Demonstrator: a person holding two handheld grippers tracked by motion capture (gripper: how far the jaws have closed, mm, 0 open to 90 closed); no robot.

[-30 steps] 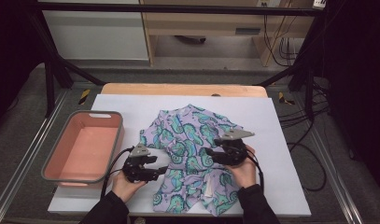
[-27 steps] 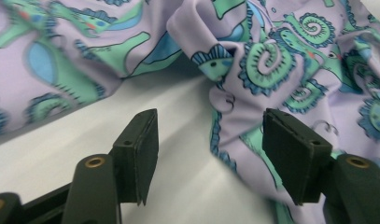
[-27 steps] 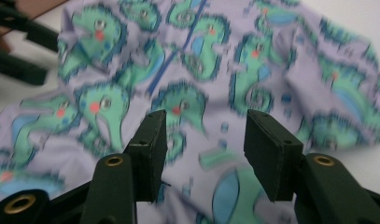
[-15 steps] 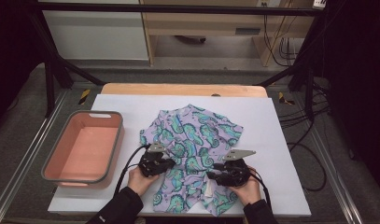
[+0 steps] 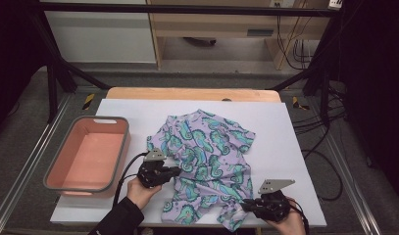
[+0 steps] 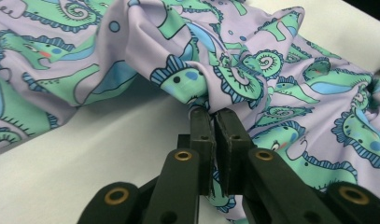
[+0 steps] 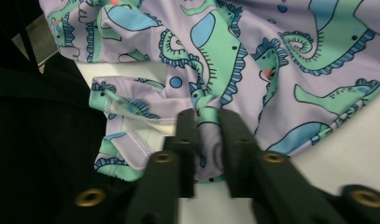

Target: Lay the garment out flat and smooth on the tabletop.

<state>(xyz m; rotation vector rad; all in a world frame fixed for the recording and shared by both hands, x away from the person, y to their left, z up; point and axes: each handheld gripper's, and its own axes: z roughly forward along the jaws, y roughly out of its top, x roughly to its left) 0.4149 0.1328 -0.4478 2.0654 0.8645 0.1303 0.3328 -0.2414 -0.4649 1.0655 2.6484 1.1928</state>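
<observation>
While a person works from the near edge of a white-covered table (image 5: 285, 127), a lilac garment (image 5: 207, 152) printed with green and blue seahorses lies crumpled at its middle, reaching to the near edge.

At far left, a pink tub (image 5: 89, 152) with a grey rim sits on the table, well apart from the cloth and holding nothing.

Just right of it, the left gripper (image 5: 173, 171) meets the garment's left edge. Seen from the left gripper view, its jaws are pressed nearly together on a raised fold of the garment (image 6: 215, 70), pinching the fabric.

Farther right, at the near edge, the right gripper (image 5: 246, 204) bites the garment's bottom corner. From the right gripper view, its jaws stand narrow with a bunched tuck of cloth (image 7: 206, 107) between them; a stitched hem (image 7: 136, 119) lies just beside, and the dark mass at left is probably the person's sleeve, though it is too dim to tell.

The fabric looks thin, light and stretchy, likely slick, so it will droop and slide rather than keep a shape. Hems and seams should give the firmest hold. Nothing blocks the cloth; the tub is the only near neighbour, and black cables trail behind each gripper.
</observation>
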